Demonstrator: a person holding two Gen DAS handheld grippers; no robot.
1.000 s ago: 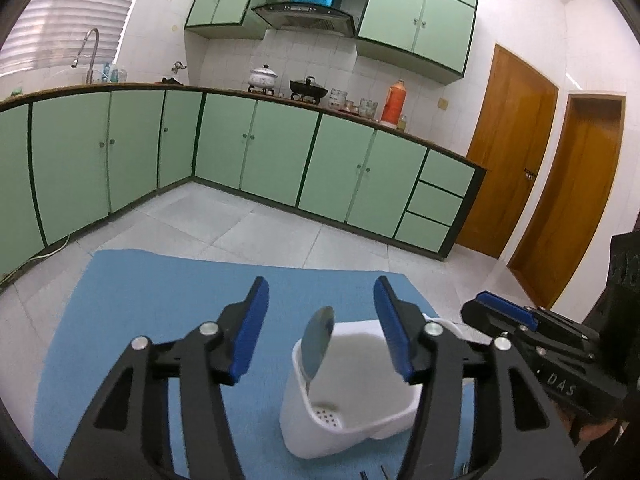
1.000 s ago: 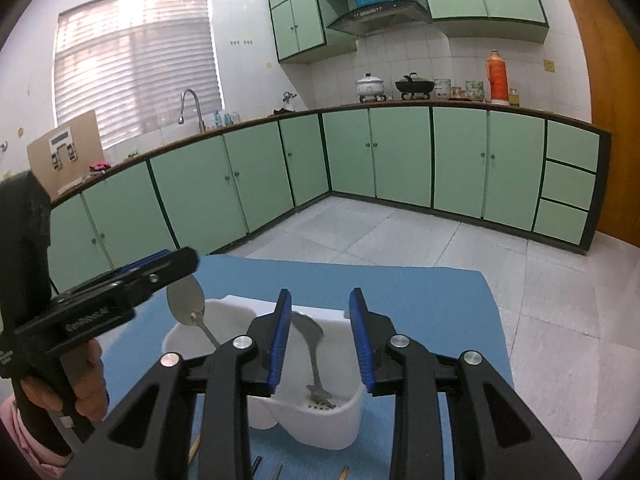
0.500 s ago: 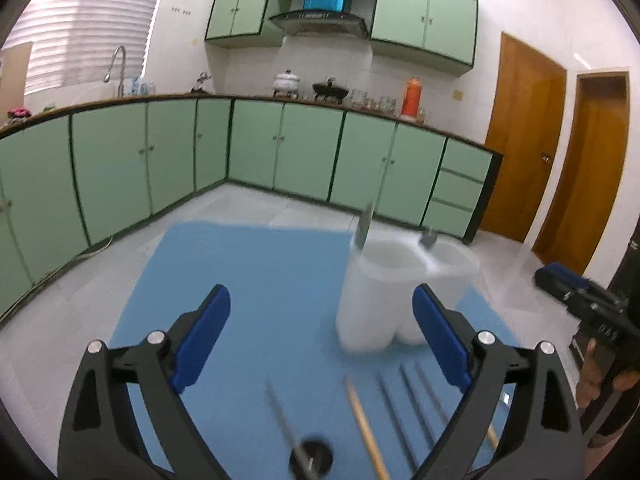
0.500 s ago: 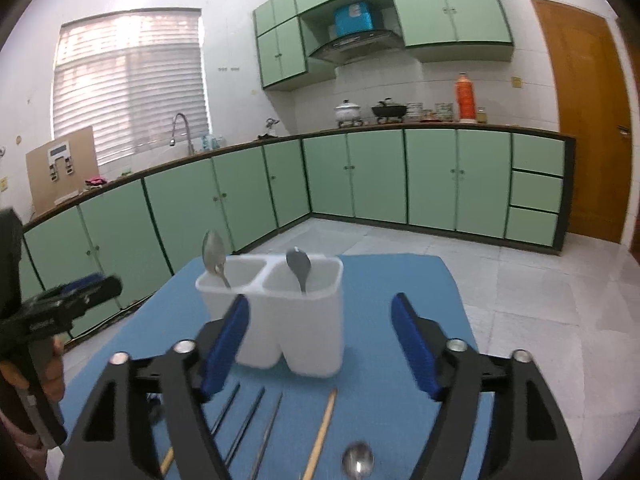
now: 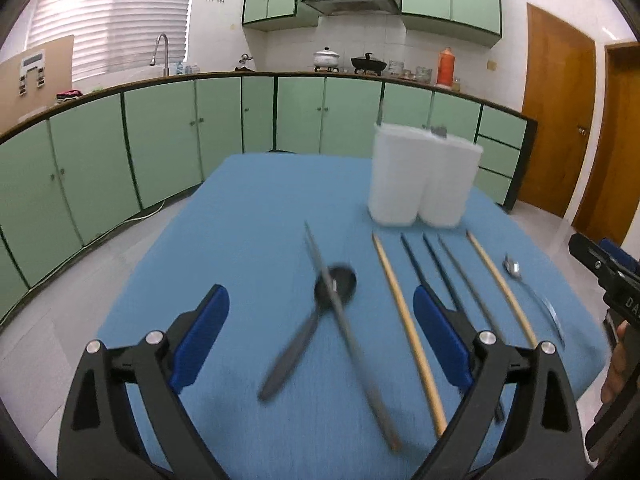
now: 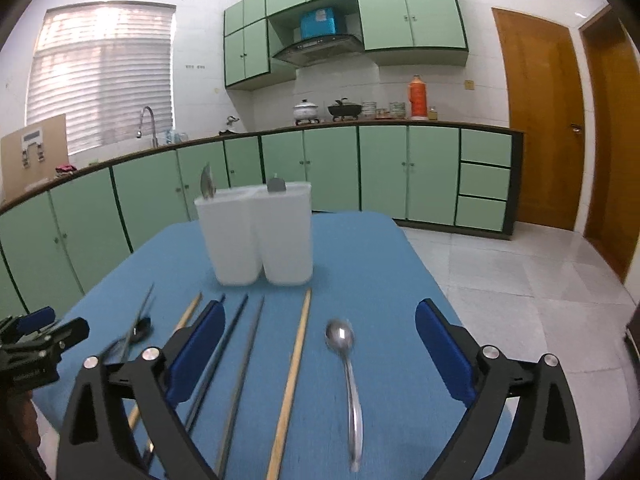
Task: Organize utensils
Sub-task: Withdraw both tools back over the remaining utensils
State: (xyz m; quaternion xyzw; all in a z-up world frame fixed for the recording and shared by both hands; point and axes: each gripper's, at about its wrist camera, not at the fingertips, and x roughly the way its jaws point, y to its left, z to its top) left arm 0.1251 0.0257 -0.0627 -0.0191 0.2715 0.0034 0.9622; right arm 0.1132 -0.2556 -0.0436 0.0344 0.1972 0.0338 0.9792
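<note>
Blue pads frame the bottom of both wrist views, and both tools are spread wide with nothing between their fingers. In the right wrist view, the right tool (image 6: 316, 354) hangs over the near part of the blue surface (image 6: 360, 264), and the steel spoon (image 6: 346, 376) lies almost centred in its gap, bowl toward the far end and handle running back toward the camera. Its long axis follows the tool's fingers, so closing on it probably calls for a descent and perhaps a turn of the wrist to cross the handle. Just left of the spoon lies a wooden chopstick (image 6: 294, 376), then dark chopsticks (image 6: 240, 364), all roughly parallel.

In the left wrist view, the left tool (image 5: 320, 340) frames a dark spoon (image 5: 316, 316) with a long grey stick (image 5: 344, 328) lying across it; both are blurred, so how they touch is hard to tell. A wooden chopstick (image 5: 404, 320) lies just inside its right finger. At the frame's right side the steel spoon (image 5: 528, 288) appears, well away from this tool, so the right tool looks the nearer one for it.

Farther up the surface stands the white two-part utensil holder (image 6: 256, 236), upright, with a spoon head showing above each compartment. Most utensils are not yet sorted.
</note>
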